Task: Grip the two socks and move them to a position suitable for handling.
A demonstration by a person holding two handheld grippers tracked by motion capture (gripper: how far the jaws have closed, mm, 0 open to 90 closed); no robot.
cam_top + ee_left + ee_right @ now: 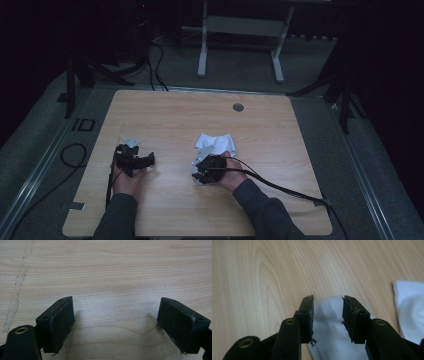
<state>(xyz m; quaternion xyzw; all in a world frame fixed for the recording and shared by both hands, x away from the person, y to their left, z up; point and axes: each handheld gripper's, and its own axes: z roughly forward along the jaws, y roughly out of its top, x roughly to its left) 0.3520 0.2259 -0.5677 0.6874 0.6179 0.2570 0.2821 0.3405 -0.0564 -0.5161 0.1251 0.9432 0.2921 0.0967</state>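
Right tongs (328,315) straddle white cloth (332,340); table (262,277) bare.

Cloth (332,340) partly hidden under right tongs (328,315); its far piece cut off at frame edge. High view: both tongs' jaws too small to judge.

The only legible marking is "ID" (83,124), in dark letters on the grey floor just off the table's (165,112) far left corner in the high view. The tabletop itself bears no print or label. Both gripper views show bare wood grain and plain white cloth (332,340), without writing.
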